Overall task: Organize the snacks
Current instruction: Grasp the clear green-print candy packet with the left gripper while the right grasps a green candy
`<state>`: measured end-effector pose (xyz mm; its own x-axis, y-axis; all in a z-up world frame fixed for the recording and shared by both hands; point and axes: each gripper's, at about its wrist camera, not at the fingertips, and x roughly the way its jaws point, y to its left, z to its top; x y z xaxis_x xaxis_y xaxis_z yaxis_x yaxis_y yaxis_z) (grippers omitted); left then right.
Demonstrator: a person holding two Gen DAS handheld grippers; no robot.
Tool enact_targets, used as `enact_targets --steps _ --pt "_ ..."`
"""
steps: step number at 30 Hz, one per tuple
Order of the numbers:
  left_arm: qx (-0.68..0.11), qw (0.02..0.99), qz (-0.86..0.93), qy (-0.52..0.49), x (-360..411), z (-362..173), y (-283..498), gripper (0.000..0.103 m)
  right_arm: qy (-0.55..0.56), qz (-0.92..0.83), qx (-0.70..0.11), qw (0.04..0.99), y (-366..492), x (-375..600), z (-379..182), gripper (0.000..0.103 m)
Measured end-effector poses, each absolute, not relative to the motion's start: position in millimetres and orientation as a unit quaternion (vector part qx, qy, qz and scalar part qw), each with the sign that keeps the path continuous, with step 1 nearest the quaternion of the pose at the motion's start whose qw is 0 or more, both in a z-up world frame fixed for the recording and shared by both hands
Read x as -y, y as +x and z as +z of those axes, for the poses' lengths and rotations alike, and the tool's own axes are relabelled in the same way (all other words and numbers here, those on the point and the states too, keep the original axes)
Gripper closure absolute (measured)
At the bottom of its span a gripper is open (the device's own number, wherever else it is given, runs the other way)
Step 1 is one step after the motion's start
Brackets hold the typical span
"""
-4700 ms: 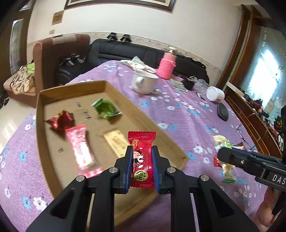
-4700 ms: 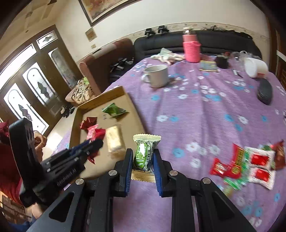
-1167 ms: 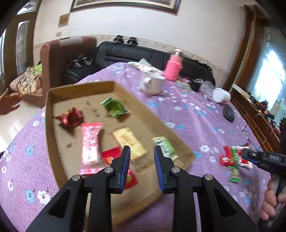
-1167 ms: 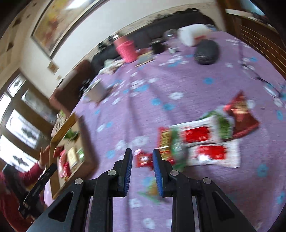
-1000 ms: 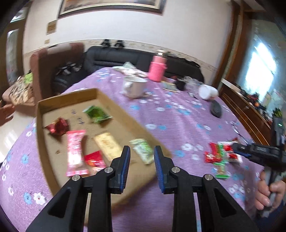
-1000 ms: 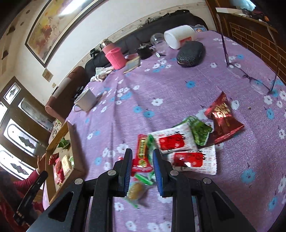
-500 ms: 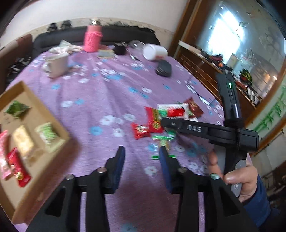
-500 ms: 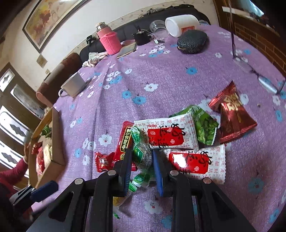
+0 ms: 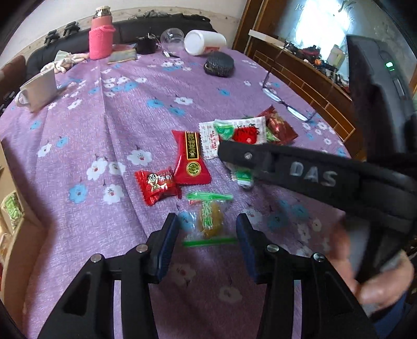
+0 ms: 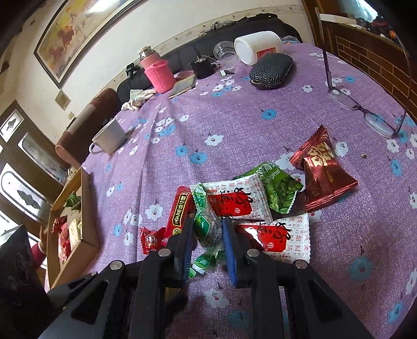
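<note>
1. The hand [image 9: 375, 273] at the lower right of the left view is a blur.
2. The right tongs [image 9: 234, 153] cover part of the white snack packs [image 9: 208, 138].
3. The cardboard tray [image 10: 88, 224] is cut off by other things; its snacks are too small to tell.

A purple floral tablecloth [image 10: 234, 125] covers the table. Behind it a black sofa [image 10: 260, 24] lines the pale wall [image 10: 161, 23], under 1 framed painting [image 10: 70, 31]. Dark glazed doors [image 10: 23, 167] stand left.

A green-wrapped candy [image 10: 207, 229] sits pinched between blue jaws — at the heap's near edge. A clear yellow sweet [image 9: 208, 217] lies flat on the counter, apart.
</note>
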<state>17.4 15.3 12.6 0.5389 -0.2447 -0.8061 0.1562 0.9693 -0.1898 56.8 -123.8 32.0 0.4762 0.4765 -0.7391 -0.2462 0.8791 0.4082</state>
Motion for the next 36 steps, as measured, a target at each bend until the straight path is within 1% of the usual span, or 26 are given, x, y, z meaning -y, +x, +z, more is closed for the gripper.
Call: enact_targets --steps 1,5,9,11,15,23,24,25,29,30,32,34,36 --pt "-0.464 0.879 -0.104 -0.033 -12.5 11.0 18.2 0.074 0.126 0.214 -0.465 0.850 56.5 124.6 32.6 0.080" --pt "-0.448 0.888 -0.099 -0.015 -10.2 10.3 14.9 0.074 0.132 0.221 -0.460 0.850 54.1 124.8 35.8 0.080" --pt "-0.440 0.891 -0.106 -0.034 -18.0 12.1 11.3 0.075 0.130 0.227 -0.458 0.850 51.7 122.5 37.4 0.080" --pt "-0.426 0.898 -0.103 -0.050 -26.2 17.5 8.4 0.080 0.127 0.232 -0.456 0.850 49.6 119.4 38.4 0.080" --pt "-0.397 0.914 -0.072 -0.051 -36.2 26.9 4.7 0.082 0.114 0.238 -0.451 0.853 45.6 113.0 40.5 0.080" --pt "-0.410 0.905 -0.085 -0.075 -45.5 25.3 7.9 0.082 0.108 0.231 -0.456 0.853 47.6 112.1 37.2 0.080" --pt "-0.413 0.903 -0.089 -0.074 -43.1 23.9 8.5 0.079 0.108 0.231 -0.458 0.852 48.3 112.1 36.3 0.080" --pt "-0.422 0.899 -0.093 -0.072 -41.0 21.2 9.7 0.074 0.110 0.231 -0.461 0.850 49.0 112.2 35.1 0.080" --pt "-0.437 0.892 -0.091 -0.068 -37.7 14.0 11.7 0.070 0.112 0.232 -0.460 0.849 48.4 113.3 35.7 0.080" --pt "-0.438 0.892 -0.089 -0.068 -38.0 12.9 12.0 0.067 0.112 0.233 -0.460 0.849 47.9 113.2 35.8 0.080" --pt "-0.442 0.891 -0.090 -0.059 -35.3 10.3 12.4 0.067 0.110 0.234 -0.460 0.849 47.3 112.5 35.8 0.080" --pt "-0.439 0.893 -0.091 -0.045 -30.3 10.6 10.5 0.072 0.110 0.235 -0.460 0.849 46.6 111.3 36.1 0.080" --pt "-0.437 0.894 -0.093 -0.040 -27.7 11.6 9.2 0.074 0.109 0.236 -0.458 0.850 45.1 111.0 36.9 0.080"
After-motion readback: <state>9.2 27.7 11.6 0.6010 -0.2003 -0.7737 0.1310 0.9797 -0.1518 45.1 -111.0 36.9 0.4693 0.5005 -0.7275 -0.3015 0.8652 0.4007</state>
